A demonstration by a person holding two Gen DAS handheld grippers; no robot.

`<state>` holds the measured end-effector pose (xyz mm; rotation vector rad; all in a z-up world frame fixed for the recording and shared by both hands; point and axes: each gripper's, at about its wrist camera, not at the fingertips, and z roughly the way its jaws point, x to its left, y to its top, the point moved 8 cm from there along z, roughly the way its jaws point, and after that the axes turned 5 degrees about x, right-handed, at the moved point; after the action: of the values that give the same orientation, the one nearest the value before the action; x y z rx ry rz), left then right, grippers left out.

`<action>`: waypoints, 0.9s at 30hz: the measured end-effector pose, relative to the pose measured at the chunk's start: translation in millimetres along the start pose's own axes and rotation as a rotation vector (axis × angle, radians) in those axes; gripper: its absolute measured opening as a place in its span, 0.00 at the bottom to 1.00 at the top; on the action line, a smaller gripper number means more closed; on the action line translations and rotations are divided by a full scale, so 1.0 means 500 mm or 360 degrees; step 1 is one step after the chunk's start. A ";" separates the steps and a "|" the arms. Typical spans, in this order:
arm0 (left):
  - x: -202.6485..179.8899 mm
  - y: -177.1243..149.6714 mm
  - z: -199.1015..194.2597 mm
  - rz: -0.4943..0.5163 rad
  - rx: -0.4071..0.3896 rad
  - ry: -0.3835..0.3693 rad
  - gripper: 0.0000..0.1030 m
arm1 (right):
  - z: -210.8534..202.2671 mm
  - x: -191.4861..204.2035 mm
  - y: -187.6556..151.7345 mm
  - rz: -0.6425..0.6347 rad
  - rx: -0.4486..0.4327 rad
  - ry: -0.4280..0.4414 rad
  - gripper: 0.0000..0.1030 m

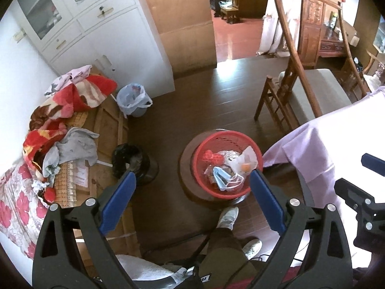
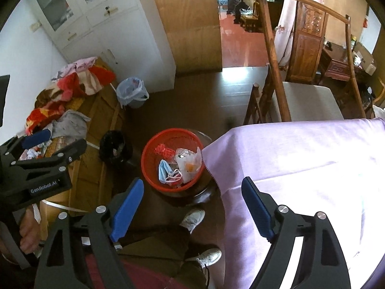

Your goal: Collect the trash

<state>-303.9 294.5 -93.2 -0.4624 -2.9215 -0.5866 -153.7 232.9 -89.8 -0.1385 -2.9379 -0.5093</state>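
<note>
Trash sits in the round red mesh plastic basket [image 2: 171, 159] on a low dark round wooden stool [image 2: 204, 193] by the lilac-clothed bench [image 2: 300, 168]: a clear plastic bag [image 2: 189, 162], a blue face mask [image 2: 164, 169] and a red string tangle [image 2: 163, 149]. Your left gripper [image 1: 192, 180] and right gripper [image 2: 192, 187] hang above it, jaws apart and empty. The light basket can skid off the stool if you nudge its rim. The bag may spill, and mask loops may snag the string.
</note>
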 end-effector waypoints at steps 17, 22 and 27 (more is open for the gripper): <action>0.026 0.018 0.099 0.0022 0.0163 -0.0032 0.90 | 0.058 0.015 0.036 0.0032 0.0122 -0.0046 0.82; 0.022 0.021 0.110 0.0031 0.0187 -0.0051 0.90 | 0.067 0.015 0.036 0.0037 0.0143 -0.0053 0.82; 0.019 0.020 0.112 0.0032 0.0197 -0.0060 0.90 | 0.069 0.016 0.038 0.0028 0.0151 -0.0057 0.82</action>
<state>-313.1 328.0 -139.4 -0.4921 -2.9627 -0.3959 -164.1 262.9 -114.5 -0.1630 -2.9862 -0.3675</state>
